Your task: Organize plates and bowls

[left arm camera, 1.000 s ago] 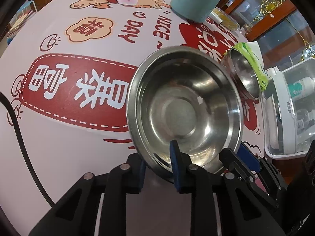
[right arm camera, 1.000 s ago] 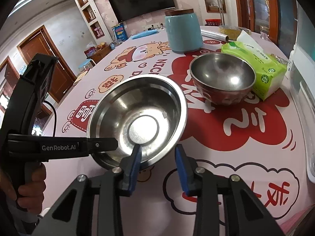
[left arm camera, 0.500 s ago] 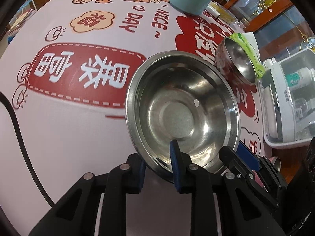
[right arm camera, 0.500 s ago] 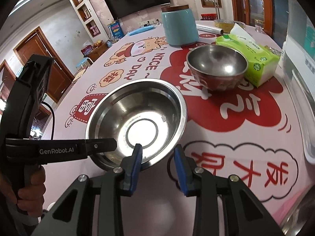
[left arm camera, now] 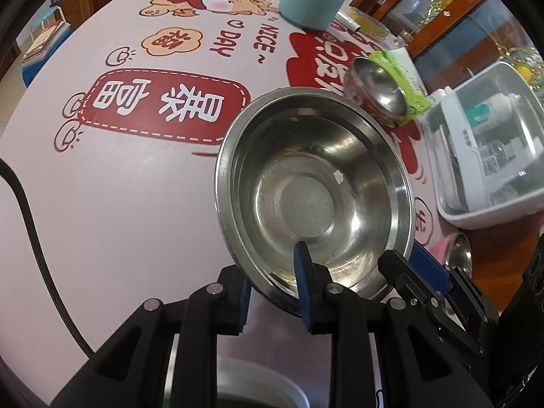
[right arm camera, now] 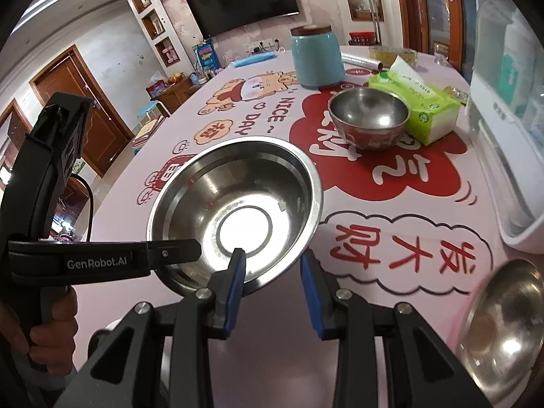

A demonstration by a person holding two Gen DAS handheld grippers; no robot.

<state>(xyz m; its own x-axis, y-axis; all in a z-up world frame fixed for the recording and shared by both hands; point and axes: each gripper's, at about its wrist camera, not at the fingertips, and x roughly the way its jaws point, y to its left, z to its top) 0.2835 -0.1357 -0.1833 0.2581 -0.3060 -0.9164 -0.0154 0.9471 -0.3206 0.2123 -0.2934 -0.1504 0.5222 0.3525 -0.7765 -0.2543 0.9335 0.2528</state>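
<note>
A wide steel bowl (left arm camera: 316, 197) is held above the pink printed table. My left gripper (left arm camera: 272, 292) is shut on its near rim, one finger inside and one outside. In the right wrist view the same bowl (right arm camera: 238, 210) also sits between the fingers of my right gripper (right arm camera: 272, 285), whose left finger is over the rim while the right finger stands apart from it. A smaller steel bowl (right arm camera: 369, 117) stands farther back, and it also shows in the left wrist view (left arm camera: 377, 91). Another steel bowl (right arm camera: 503, 319) lies at the near right edge.
A teal jar (right arm camera: 318, 56) stands at the back. A green tissue pack (right arm camera: 425, 108) lies beside the small bowl. A white plastic storage box (left arm camera: 486, 142) stands on the right. A steel surface (left arm camera: 238, 387) shows below my left gripper.
Both grippers and the wide bowl have drawn back toward the near table edge. The small bowl and tissue pack now look farther away. A steel bowl has come into view at the lower right.
</note>
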